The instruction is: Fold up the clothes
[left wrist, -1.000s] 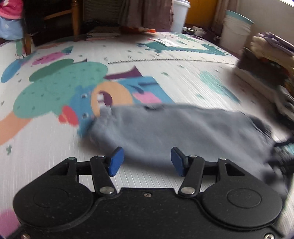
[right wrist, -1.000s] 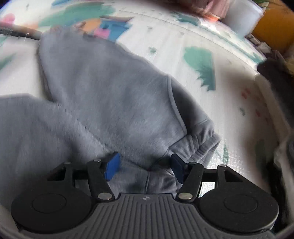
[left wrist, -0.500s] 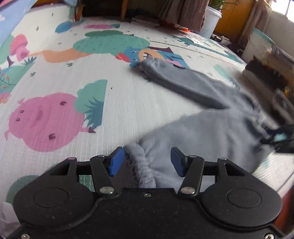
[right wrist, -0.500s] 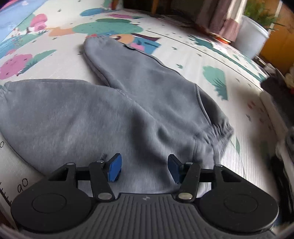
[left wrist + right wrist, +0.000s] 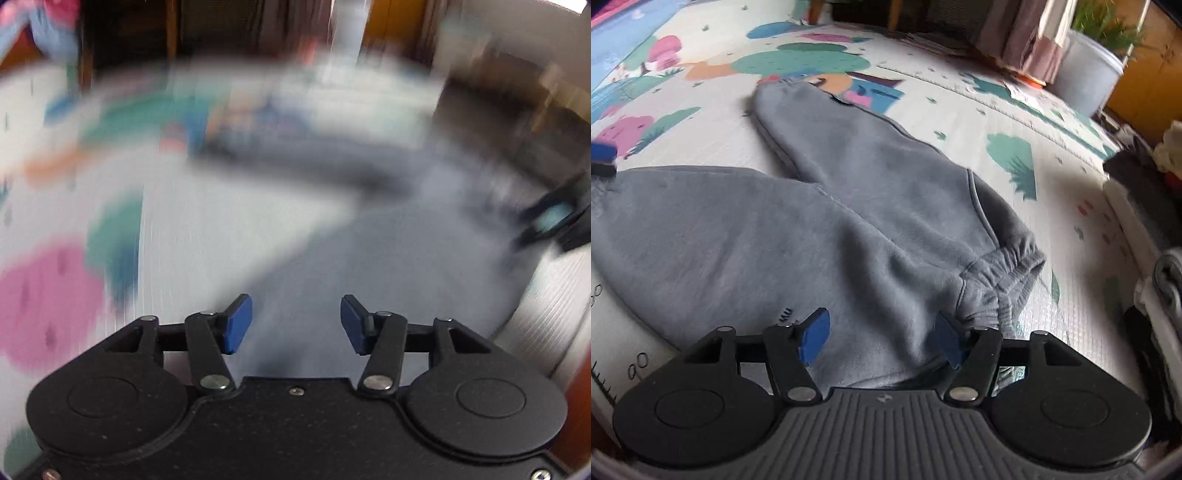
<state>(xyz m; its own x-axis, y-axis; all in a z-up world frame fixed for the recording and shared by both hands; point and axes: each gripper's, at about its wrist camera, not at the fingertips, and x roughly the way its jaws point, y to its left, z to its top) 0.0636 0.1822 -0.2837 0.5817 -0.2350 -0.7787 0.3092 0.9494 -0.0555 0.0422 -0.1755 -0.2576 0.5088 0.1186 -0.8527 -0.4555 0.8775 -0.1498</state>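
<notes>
Because the left wrist view is heavily motion-blurred, little past the left gripper reads clearly: its blue pads stand wide apart with nothing between them, over a grey smear that is the sweatpants. Mat colours are just streaks of pink, teal and orange. At the right edge of that view a dark shape with a pale blue patch is cut off by the frame; cannot tell what it is. Furniture at the top is dark and unreadable.

Right wrist view is sharp. Grey fleece sweatpants lie flat on the cartoon-print play mat, legs splayed in a V: one leg runs to the far cuff near the cactus print, the other spreads left and is cut off at the frame edge. The elastic waistband is gathered and bunched at the right, just beyond the right gripper. Its jaws are also spread wide, empty, hovering over the waist end of the fabric; contact with the cloth cannot be judged. A small blue pad tip pokes in at the left edge, near the left leg's end. Pale bucket with a plant and a clothes pile sit at the mat's far right, partly cropped.
</notes>
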